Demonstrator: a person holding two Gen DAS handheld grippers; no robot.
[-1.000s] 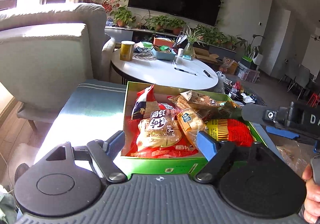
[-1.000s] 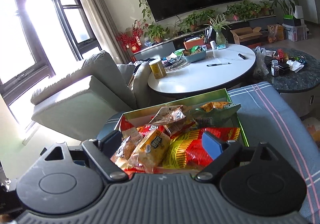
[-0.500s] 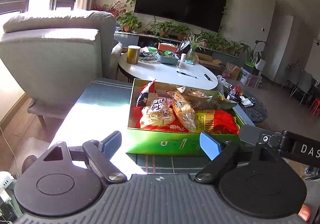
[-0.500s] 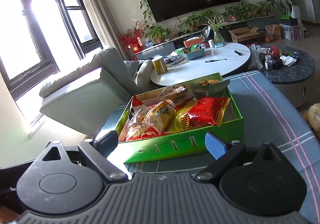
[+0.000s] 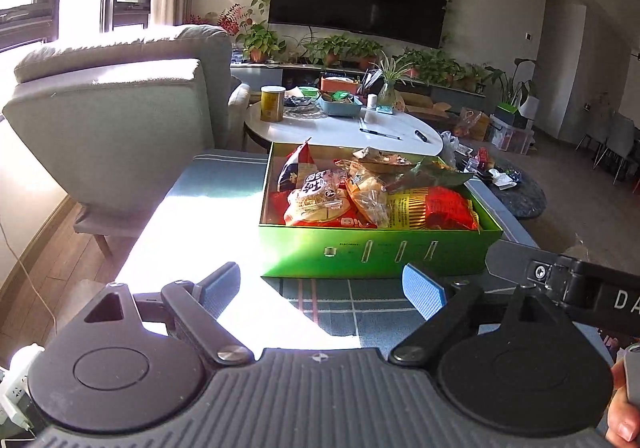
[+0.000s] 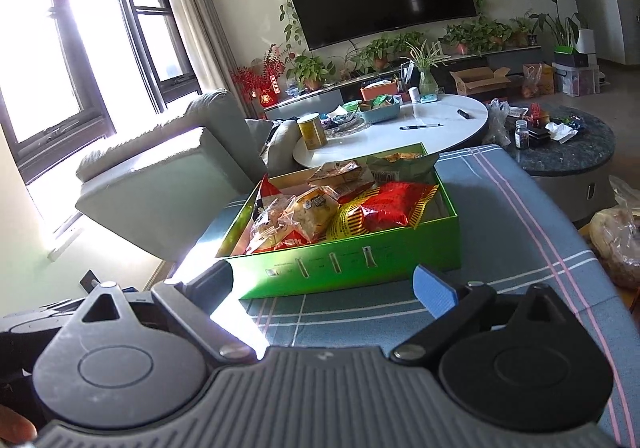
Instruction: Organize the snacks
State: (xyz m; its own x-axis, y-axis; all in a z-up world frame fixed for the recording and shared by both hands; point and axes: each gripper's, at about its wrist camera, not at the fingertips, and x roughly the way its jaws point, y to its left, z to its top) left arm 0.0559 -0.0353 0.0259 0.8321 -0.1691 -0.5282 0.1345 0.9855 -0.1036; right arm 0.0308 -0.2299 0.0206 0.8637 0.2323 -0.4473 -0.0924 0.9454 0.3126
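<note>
Snacks [image 5: 372, 192] sit piled in green box [image 5: 376, 252] on the plaid cloth; left gripper [image 5: 322, 290] and right gripper [image 6: 324, 286], both spread and empty, hang short of it. You should check nothing overhangs the rim.

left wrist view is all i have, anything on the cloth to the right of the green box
Observer: Not on the cloth; past its right edge the right wrist view shows a clear plastic bag with something brownish inside.
Operator: is my right hand-held gripper open
Observer: Yes, the right hand-held gripper is open and empty, short of the green snack box.
Operator: anything on that dark round table
Observer: A small dark jar stands there beside crumpled white tissue.
</note>
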